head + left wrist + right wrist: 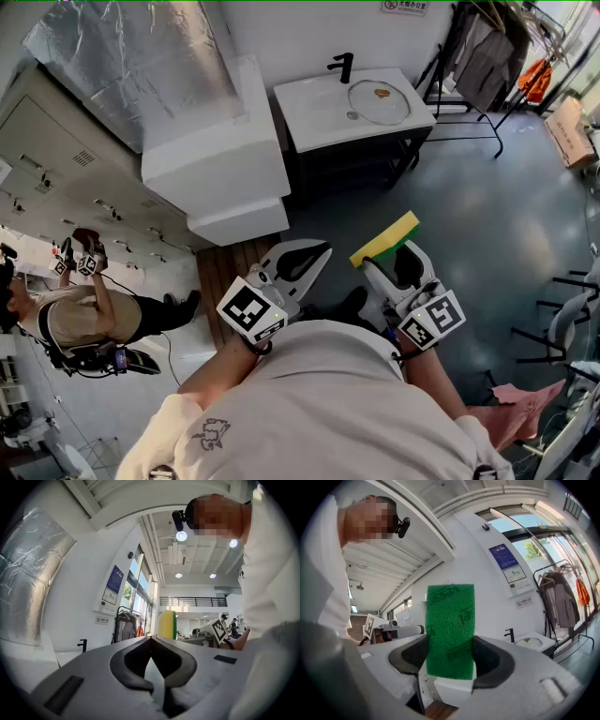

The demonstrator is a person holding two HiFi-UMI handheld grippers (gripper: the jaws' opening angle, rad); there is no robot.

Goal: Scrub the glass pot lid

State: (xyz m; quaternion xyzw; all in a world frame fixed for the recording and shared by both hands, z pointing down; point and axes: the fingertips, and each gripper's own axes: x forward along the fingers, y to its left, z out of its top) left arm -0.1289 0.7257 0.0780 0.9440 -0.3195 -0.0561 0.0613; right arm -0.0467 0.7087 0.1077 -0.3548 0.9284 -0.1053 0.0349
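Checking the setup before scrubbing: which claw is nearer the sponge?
Right. The right claw grips the sponge; the left claw, shut and empty, sits beside it, apart.

White bench (309, 108) on a dark frame stands at the wall, with a black faucet (344, 66) at its back edge. A glass pot lid (380, 101) lies flat on its right part, a brownish spot at its middle. The grey-blue floor (469, 216) carries the bench, a white stepped cabinet (220, 169) just beside it, a clothes rack (478, 56) and a cardboard box (570, 131). A wood-plank patch (225, 272) lies below the cabinet.
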